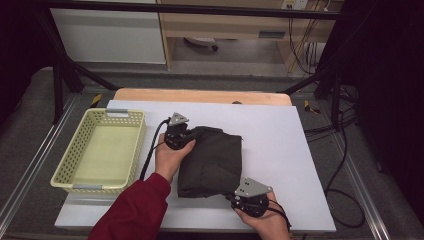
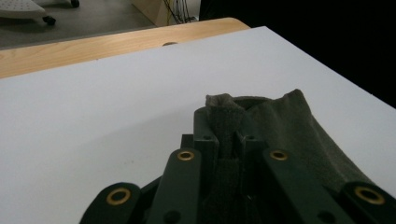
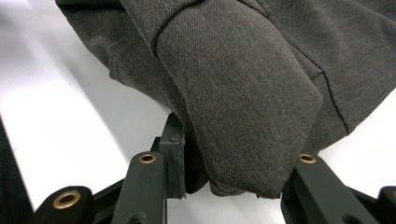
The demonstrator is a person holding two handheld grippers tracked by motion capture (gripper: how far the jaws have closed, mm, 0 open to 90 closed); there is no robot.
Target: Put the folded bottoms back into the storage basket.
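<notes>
Pinched between the jaws of the left gripper [image 1: 186, 136] is a fold at the far left corner of a dark grey folded garment [image 1: 212, 162], which lies mid-table on the white board [image 1: 280, 135]. At the near right corner, the right gripper [image 1: 239, 196] has cloth between its jaws, though their grip cannot be judged. A pale yellow basket [image 1: 80, 145] stands to the left.

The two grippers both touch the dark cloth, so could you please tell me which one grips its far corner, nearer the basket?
The left gripper, pinching the dark cloth beside the basket; the right gripper holds the near corner.
</notes>
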